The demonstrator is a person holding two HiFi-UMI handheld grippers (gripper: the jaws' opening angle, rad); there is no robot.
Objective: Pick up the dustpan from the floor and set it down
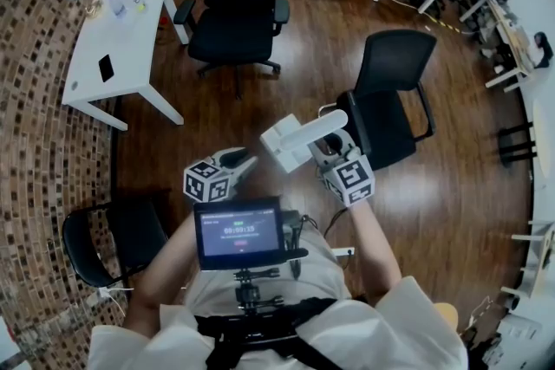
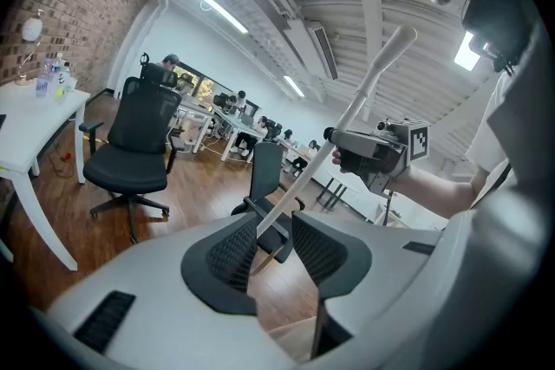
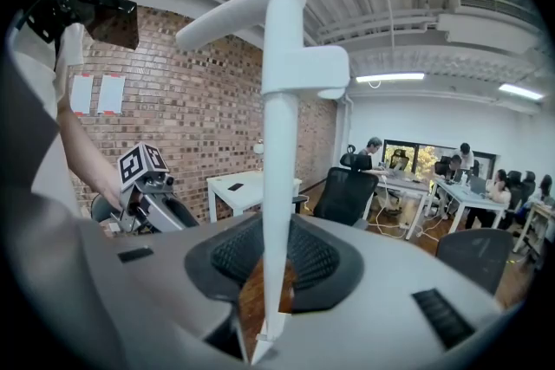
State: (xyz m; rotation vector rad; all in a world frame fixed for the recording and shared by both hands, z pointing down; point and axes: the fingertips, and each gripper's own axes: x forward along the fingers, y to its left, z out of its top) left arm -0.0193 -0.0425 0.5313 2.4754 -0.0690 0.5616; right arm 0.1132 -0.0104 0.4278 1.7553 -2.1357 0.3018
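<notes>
white plastic dustpan (image 1: 291, 141) with a long rounded handle, held up off the floor
a thin flat part of it is clamped upright between the closed jaws of the right gripper (image 3: 270, 266); the handle curves over at its top.

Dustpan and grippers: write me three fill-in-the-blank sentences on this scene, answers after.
The right gripper is shut on the white ____. The left gripper holds nothing; its jaws stand ____. The white table stands beside a ____ wall.
Missing words: dustpan, open, brick.
</notes>
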